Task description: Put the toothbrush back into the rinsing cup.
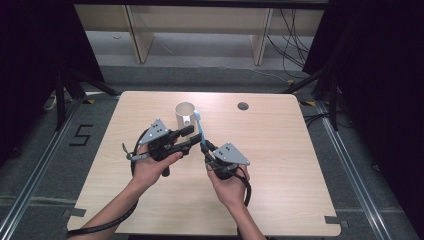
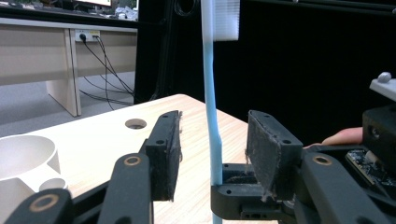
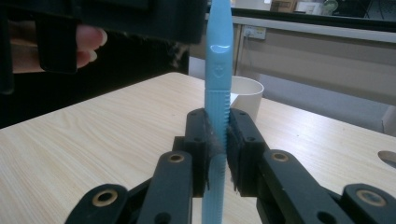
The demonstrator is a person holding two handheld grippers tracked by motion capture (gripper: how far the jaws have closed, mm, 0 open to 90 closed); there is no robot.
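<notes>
Toothbrush [image 3: 218,70]: light blue handle, white bristle head; stood upright above the wooden table [image 1: 280,165], clamped low on its handle, head uppermost; cup just behind it in high view.
R gripper [image 1: 204,148]: jaws closed tight on toothbrush handle, pads pressing both sides in right gripper view; held by person's R hand [image 1: 229,184].
L gripper [image 1: 189,137]: jaws apart, one pad each side of the handle [image 2: 212,130], gaps visible both sides, no contact; held by L hand [image 1: 150,167].
Pads [image 2: 266,149]: black, worn, fuzzy edges.
Cup [image 1: 185,116]: white w/ small side holder; stood on table at far centre, just beyond both grippers.
Table hole [image 1: 243,106]: round, near far edge, R of cup.
Floor mark [image 1: 81,134]: "5" on grey floor, L of table.
</notes>
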